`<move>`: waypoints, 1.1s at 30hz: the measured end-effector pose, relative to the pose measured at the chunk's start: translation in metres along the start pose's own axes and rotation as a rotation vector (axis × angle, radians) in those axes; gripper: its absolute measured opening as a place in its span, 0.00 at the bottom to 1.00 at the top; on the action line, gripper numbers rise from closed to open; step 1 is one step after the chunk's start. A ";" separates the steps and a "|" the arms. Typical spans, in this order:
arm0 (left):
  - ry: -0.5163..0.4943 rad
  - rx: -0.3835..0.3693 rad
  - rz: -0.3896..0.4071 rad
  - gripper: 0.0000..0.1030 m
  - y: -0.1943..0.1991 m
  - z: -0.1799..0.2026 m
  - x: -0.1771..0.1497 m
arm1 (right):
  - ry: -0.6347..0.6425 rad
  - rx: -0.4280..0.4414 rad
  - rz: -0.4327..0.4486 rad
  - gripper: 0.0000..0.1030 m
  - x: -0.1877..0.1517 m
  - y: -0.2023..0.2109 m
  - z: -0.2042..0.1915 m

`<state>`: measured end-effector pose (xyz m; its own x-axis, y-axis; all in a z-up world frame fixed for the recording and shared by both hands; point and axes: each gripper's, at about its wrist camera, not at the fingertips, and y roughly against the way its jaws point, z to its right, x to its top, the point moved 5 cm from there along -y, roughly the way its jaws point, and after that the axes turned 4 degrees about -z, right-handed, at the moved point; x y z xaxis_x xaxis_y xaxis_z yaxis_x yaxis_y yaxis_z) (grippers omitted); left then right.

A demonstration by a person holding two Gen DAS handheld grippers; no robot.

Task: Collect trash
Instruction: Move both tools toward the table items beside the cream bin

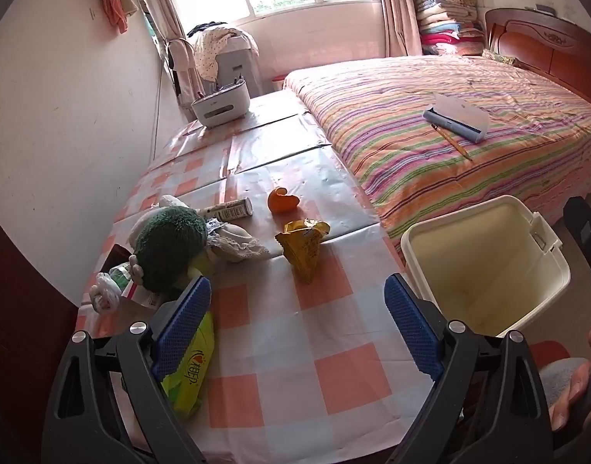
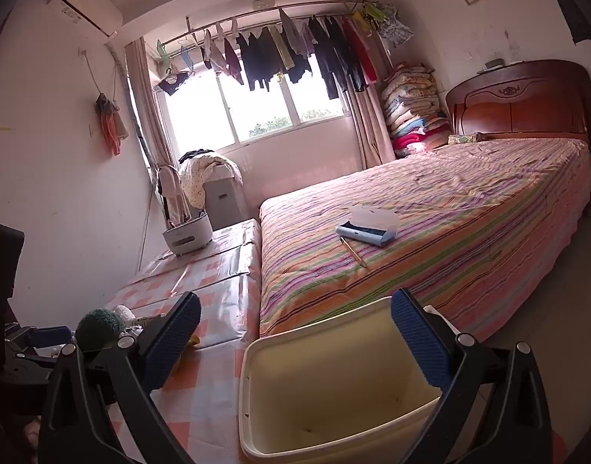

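Note:
A crumpled yellow wrapper [image 1: 303,249] and an orange peel [image 1: 282,201] lie on the checked table [image 1: 326,371]. A small tube with a barcode [image 1: 229,210] lies further left. A cream plastic bin [image 1: 485,266] stands at the table's right edge; it also shows in the right wrist view [image 2: 334,394]. My left gripper [image 1: 297,301] is open and empty, above the table just short of the wrapper. My right gripper [image 2: 295,321] is open and empty, above the bin's far rim.
A green plush toy [image 1: 168,245] with lace cloth, a white bag [image 1: 104,294] and a green packet [image 1: 189,375] crowd the table's left side. A white container [image 1: 220,104] stands at the far end. A striped bed [image 1: 469,143] holding a case and pencil lies right.

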<state>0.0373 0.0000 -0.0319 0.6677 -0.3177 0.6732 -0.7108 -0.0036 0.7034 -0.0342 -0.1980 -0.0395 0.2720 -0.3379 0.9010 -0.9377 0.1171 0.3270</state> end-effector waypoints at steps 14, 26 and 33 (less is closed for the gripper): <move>-0.007 0.027 -0.009 0.87 -0.001 -0.008 -0.005 | -0.017 -0.005 0.005 0.93 -0.004 -0.004 0.000; -0.026 0.023 -0.021 0.87 -0.005 -0.006 -0.010 | -0.023 -0.009 0.001 0.93 -0.004 -0.005 0.001; -0.034 0.021 -0.028 0.87 -0.008 -0.004 -0.011 | -0.025 -0.010 -0.004 0.93 -0.005 -0.006 0.003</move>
<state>0.0362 0.0078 -0.0441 0.6800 -0.3489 0.6448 -0.6966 -0.0330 0.7167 -0.0307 -0.1993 -0.0470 0.2700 -0.3620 0.8922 -0.9345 0.1248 0.3335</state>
